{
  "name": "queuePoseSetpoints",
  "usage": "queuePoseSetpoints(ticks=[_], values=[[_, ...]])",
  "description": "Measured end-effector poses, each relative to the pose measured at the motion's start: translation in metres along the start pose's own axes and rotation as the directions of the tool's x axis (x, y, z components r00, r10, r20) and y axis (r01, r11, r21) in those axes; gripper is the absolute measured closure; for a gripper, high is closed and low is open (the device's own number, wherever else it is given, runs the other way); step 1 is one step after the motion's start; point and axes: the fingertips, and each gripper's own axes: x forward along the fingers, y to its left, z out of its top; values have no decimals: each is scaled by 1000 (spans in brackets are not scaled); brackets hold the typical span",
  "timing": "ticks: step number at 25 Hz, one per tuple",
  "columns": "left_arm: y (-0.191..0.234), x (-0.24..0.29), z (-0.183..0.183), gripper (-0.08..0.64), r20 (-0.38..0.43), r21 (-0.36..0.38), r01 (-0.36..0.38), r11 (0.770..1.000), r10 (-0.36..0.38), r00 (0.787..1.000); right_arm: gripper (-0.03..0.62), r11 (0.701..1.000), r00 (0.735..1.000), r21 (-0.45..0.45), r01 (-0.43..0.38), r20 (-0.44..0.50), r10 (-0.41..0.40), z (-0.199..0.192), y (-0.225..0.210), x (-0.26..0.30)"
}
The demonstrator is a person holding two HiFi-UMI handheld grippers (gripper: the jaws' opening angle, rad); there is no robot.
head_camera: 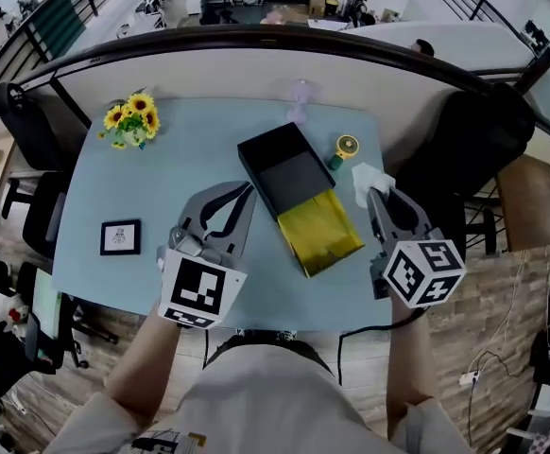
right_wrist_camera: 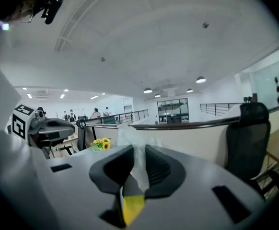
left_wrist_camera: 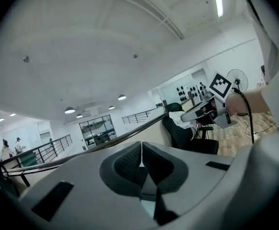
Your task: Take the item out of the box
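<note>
The right gripper (head_camera: 375, 191) is clamped on a white packet (head_camera: 367, 179), held just beside the open black box (head_camera: 256, 145) on the table (head_camera: 199, 140), while the left gripper (head_camera: 248, 190) hovers empty, jaws pressed together.

An open black rectangular box (head_camera: 283, 162) lies midway on the pale blue desk (head_camera: 190, 149), the right gripper (head_camera: 380, 195) pinching a crumpled white bag (head_camera: 367, 179) by the right edge.
</note>
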Motion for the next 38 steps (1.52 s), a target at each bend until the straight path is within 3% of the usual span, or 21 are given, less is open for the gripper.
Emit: queuePoseSetpoints(ticks=[8,15,20,38], values=[[18,-38,57,551,133,-12,-44,999,45,990,523,995,974,-93,46,223,-25,78,32,-73],[21,-65,66,551,153,-50,-62,997,69,986,523,976,949,-193,104,312,-40,100,57,-118],[13,-75,58,551,157,-96,-23,995,38,987,523,965,952,-244,101,306,-23,94,72,-130],[5,-74,47,551,120,-111,-16,994,30,992,523,976,974,-216,43,225,6,69,70,-118]])
